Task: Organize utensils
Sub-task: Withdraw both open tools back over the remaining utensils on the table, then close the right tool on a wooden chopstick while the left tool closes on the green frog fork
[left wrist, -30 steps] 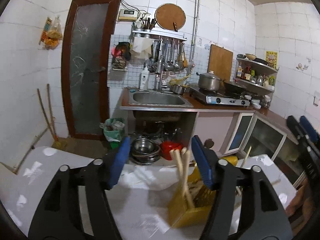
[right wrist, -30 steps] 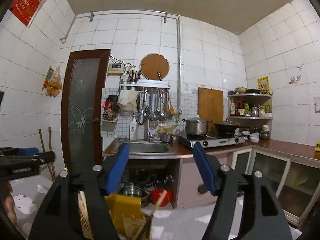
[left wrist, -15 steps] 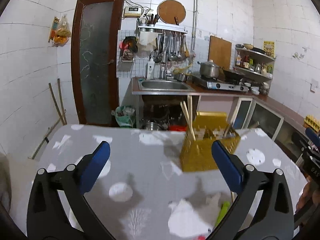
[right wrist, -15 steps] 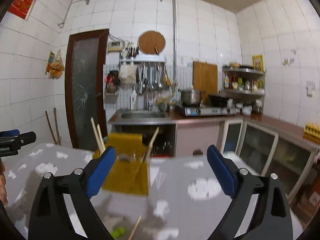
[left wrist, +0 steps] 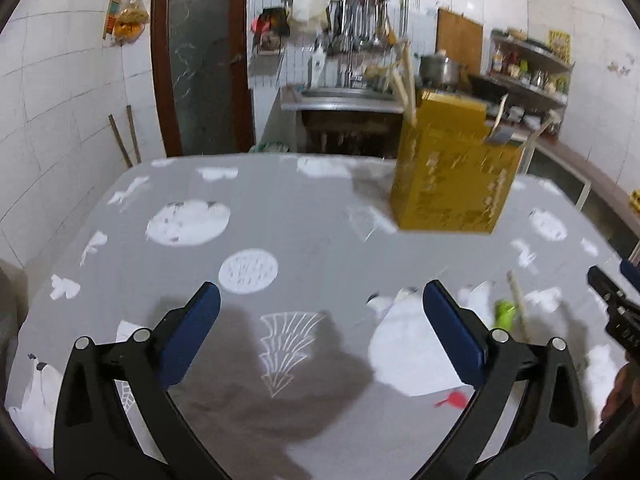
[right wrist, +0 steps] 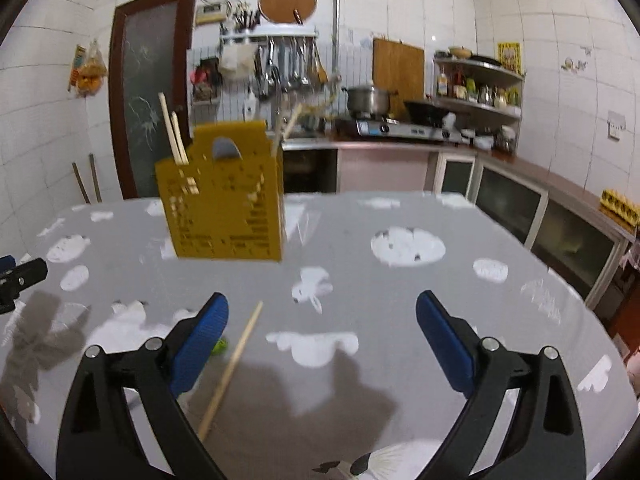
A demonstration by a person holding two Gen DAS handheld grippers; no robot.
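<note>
A home kitchen, small and plainly in use. White square wall tiles [right wrist: 540,60] from floor to ceiling. Steel sink [left wrist: 344,94] in a brown countertop [right wrist: 400,146], ladles and spatulas hanging from a white wall rack [right wrist: 276,34] above. Round wooden board [right wrist: 288,0] on the wall, rectangular wooden cutting board [right wrist: 398,62] leaning beside. Steel lidded pot [right wrist: 366,98] and black wok [right wrist: 426,110] on a tabletop gas stove [right wrist: 396,128]. Corner shelf of bottles and jars [right wrist: 478,88]. Dark-framed frosted glass door [right wrist: 152,92] at the left. Nearest, a table under a grey cloth with white prints [right wrist: 360,280], carrying a yellow perforated plastic utensil holder [right wrist: 224,196] with wooden chopsticks.
</note>
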